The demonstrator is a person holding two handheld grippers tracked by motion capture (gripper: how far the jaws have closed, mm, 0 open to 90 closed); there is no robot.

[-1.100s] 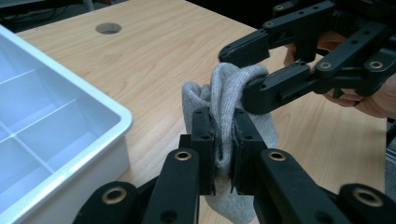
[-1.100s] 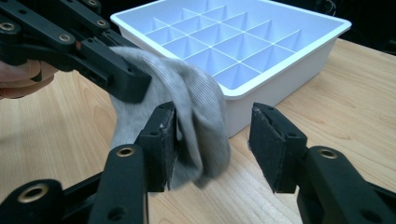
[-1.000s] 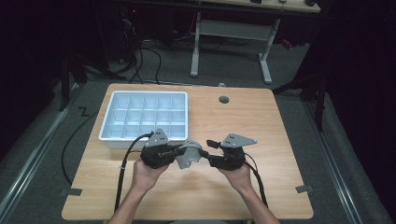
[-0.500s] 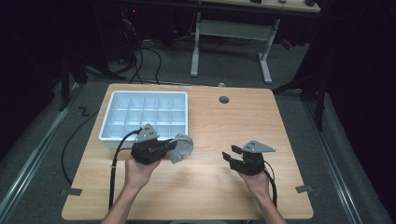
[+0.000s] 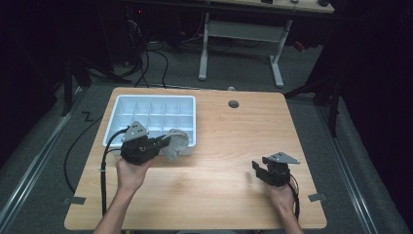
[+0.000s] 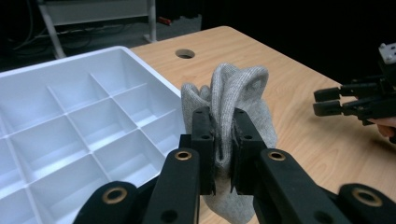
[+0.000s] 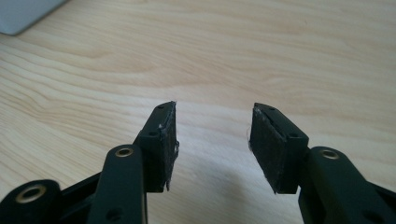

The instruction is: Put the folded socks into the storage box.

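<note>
So the left hand-held gripper (image 6: 223, 140) is clamped tight on a grey folded sock (image 6: 233, 107), holding it bunched upright just off the near right corner of the white divided tray (image 5: 146, 109). The tray's compartments sit to the left and farther back from the sock, so I'd guess the move is a short carry that way. The right hand-held gripper (image 5: 265, 170) is well apart on the right of the desk (image 5: 234, 141), jaws apart with nothing between them and just closing a touch.

Left claw (image 5: 165, 145) clamping grey sock (image 5: 175, 143) beside white tray (image 5: 117, 109), right claw (image 5: 256, 169) apart on table (image 5: 229, 146)
</note>
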